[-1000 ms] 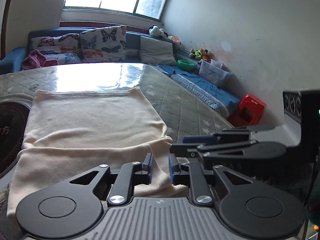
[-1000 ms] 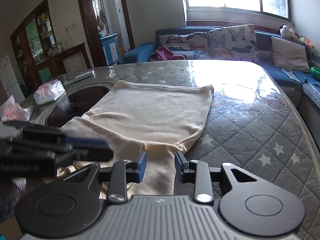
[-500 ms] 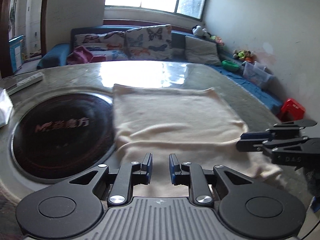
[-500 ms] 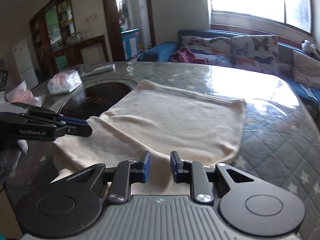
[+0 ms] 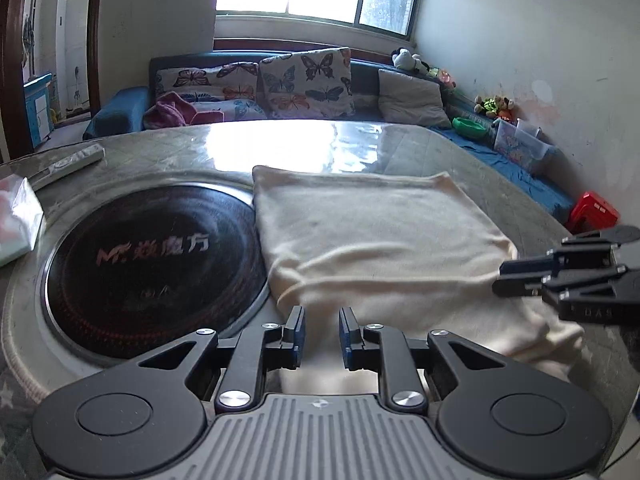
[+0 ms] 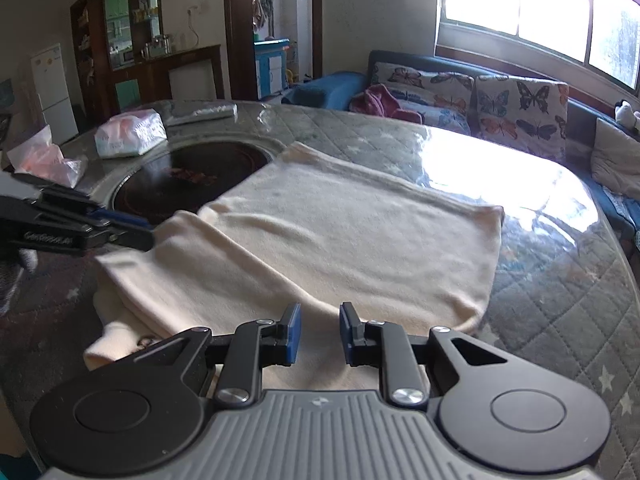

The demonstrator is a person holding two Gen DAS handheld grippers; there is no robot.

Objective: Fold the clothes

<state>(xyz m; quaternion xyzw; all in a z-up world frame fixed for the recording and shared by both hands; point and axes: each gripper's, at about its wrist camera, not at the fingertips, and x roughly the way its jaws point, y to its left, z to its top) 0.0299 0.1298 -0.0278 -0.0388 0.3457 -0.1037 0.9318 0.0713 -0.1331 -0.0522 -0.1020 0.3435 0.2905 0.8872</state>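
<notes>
A cream garment (image 5: 372,232) lies flat on the round table, its near edge doubled over in a fold; it also shows in the right wrist view (image 6: 340,248). My left gripper (image 5: 320,338) is open and empty, just above the garment's near left edge. My right gripper (image 6: 319,336) is open and empty over the near right edge. Each gripper shows in the other's view, the right one (image 5: 568,276) at the far right and the left one (image 6: 80,228) at the far left.
A dark round hotplate (image 5: 152,260) is set in the table left of the garment. Plastic bags (image 6: 128,134) and a remote (image 5: 70,162) lie at the table's far left. A sofa with butterfly cushions (image 5: 304,80) stands behind.
Both grippers have spread apart along the garment's near edge, the left one going left and the right one going right. Both stay open and empty.
</notes>
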